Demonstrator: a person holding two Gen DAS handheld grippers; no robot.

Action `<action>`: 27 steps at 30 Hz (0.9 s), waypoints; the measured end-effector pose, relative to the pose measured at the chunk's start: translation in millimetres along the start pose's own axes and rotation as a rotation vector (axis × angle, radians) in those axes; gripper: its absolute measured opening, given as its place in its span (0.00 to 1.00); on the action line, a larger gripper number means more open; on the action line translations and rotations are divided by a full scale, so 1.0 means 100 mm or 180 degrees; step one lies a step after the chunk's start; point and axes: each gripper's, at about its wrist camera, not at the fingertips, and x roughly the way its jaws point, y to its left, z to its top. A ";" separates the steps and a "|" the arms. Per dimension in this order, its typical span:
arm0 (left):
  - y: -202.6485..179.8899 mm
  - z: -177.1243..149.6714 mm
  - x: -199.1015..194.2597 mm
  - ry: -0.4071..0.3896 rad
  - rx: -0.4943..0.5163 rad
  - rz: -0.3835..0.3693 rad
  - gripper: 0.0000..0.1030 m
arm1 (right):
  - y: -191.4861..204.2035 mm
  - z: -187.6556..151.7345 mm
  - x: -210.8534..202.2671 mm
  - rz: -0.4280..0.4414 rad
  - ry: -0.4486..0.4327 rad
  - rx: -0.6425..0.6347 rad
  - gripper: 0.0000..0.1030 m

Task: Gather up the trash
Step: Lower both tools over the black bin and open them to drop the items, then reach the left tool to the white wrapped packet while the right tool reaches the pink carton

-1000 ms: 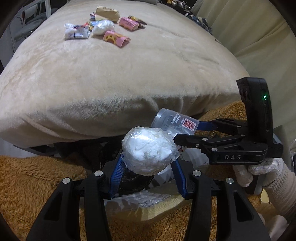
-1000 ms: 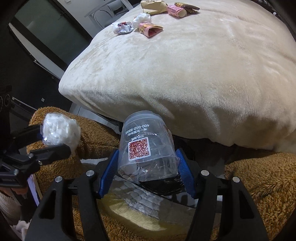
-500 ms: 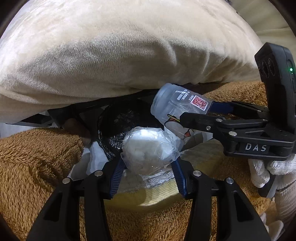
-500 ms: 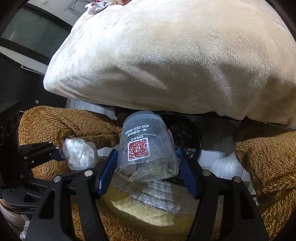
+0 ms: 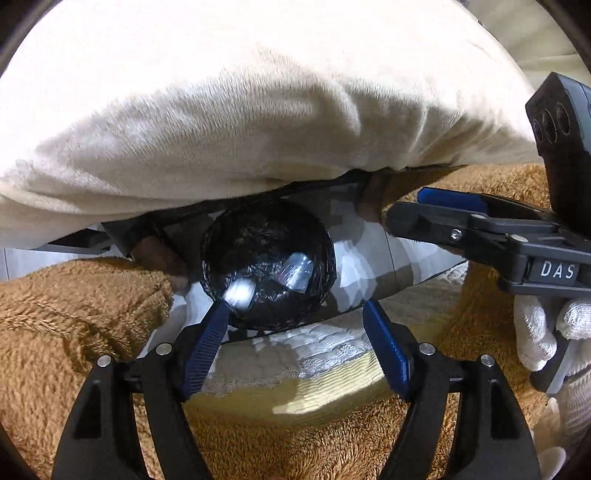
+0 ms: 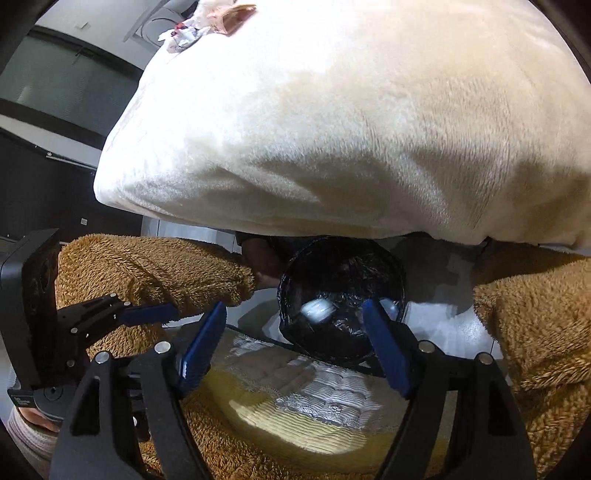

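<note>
A round bin lined with a black bag stands on the floor under the edge of the cream cushion. Inside it lie a blurred white wad in clear plastic and a clear plastic cup. My left gripper hangs above the bin's near rim, its jaws opening with nothing between them. My right gripper is over the same bin, jaws opening and empty; the wad shows below, and the cup is partly hidden by a finger. Each gripper shows in the other's view: right, left.
A big cream plush cushion overhangs the bin. Several wrappers lie on its far top. Brown fluffy fabric flanks the bin on both sides. A yellow pad with white lace lies just below the grippers. A white-gloved hand holds the right gripper.
Both grippers sank and tipped down over the bin, then opened. The white wad left the left gripper and the clear cup left the right one; both now lie in the bin.
</note>
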 end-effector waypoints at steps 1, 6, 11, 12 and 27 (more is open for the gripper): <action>0.01 0.00 -0.04 -0.0034 -0.0008 -0.0004 0.72 | 0.04 0.01 -0.04 -0.0024 -0.0020 -0.0049 0.74; 0.04 -0.01 -0.30 -0.0208 -0.0043 -0.0052 0.72 | 0.23 0.08 -0.38 -0.0129 -0.0202 -0.0351 0.74; 0.07 0.04 -0.67 -0.0444 -0.0047 -0.0075 0.72 | 0.44 0.12 -0.65 -0.0193 -0.0395 -0.0601 0.74; 0.08 0.05 -0.75 -0.0508 -0.0043 -0.0061 0.72 | 0.49 0.13 -0.71 -0.0197 -0.0442 -0.0657 0.74; 0.53 0.58 -1.60 -0.1403 0.0016 0.0241 0.72 | 0.66 0.88 -1.23 -0.0239 -0.1272 -0.0888 0.74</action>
